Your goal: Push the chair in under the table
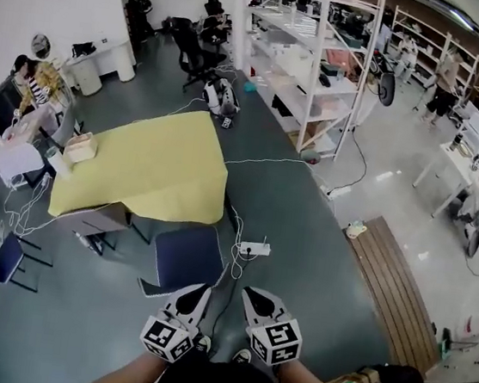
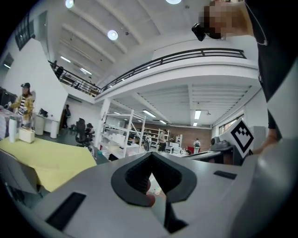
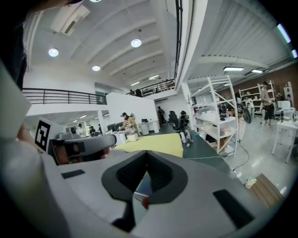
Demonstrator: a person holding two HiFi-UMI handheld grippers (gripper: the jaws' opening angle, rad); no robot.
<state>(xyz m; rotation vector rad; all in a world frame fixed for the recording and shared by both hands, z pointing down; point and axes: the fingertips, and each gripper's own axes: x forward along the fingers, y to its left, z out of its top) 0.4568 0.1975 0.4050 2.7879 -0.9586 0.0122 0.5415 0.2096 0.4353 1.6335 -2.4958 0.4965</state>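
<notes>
- A dark blue chair (image 1: 186, 256) stands pulled out at the near edge of a table (image 1: 139, 165) draped in yellow cloth. Most of its seat is clear of the tabletop.
- The left gripper (image 1: 198, 295) and right gripper (image 1: 254, 299) hang side by side near the chair, both clenched on nothing.
- This looks like the approach. The next move would be to set both grippers against the chair's near side and push it toward the table.

No legible text, brand, no. or sign anywhere. Bottom centre of head view: two marker cubes (image 1: 168, 339) (image 1: 276, 341) w/ black-and-white square patterns, no letters.
</notes>
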